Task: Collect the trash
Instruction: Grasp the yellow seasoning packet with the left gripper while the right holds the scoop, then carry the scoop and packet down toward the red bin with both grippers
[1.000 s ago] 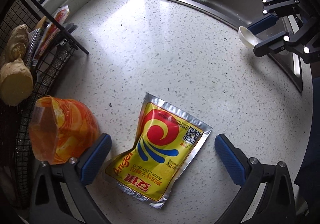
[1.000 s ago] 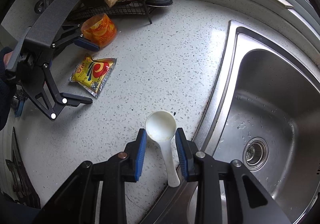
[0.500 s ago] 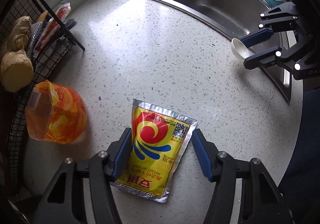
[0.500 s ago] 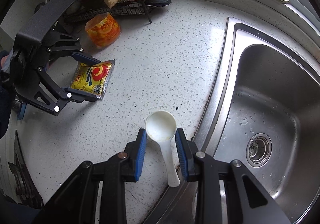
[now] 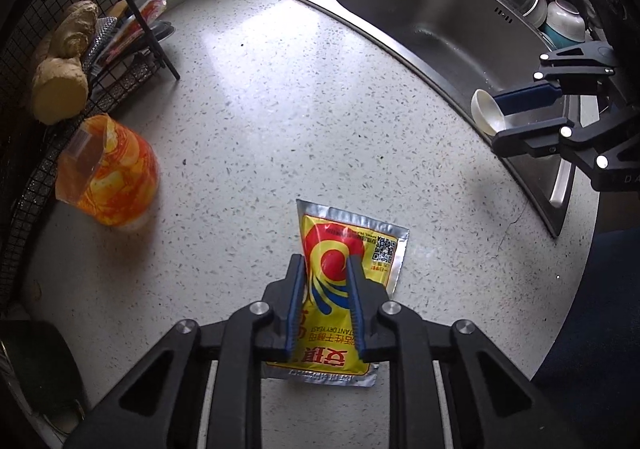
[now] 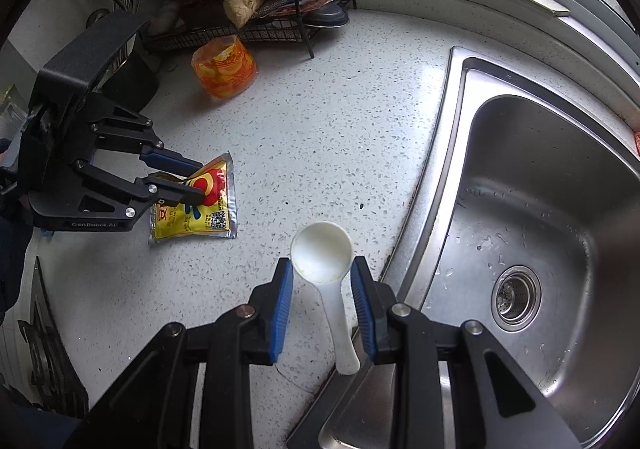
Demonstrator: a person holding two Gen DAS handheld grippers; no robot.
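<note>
Yeast packet (image 5: 347, 281) pinched in left tongs (image 5: 326, 269); sink (image 6: 560, 249) holds droplets.

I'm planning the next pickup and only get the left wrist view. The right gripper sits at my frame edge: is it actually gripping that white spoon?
Observer: In the right wrist view, the right gripper has its pads against both sides of the white spoon at the bowl. The handle runs back between them.
Operator: Where does the handle end?
Observer: Its tip overlaps the steel rim of the sink.
Operator: And my own grip, seen from the side?
Observer: The left gripper pinches the yeast packet near its middle, which bulges up between the pads. The packet's other end looks to lie on the countertop.
</note>
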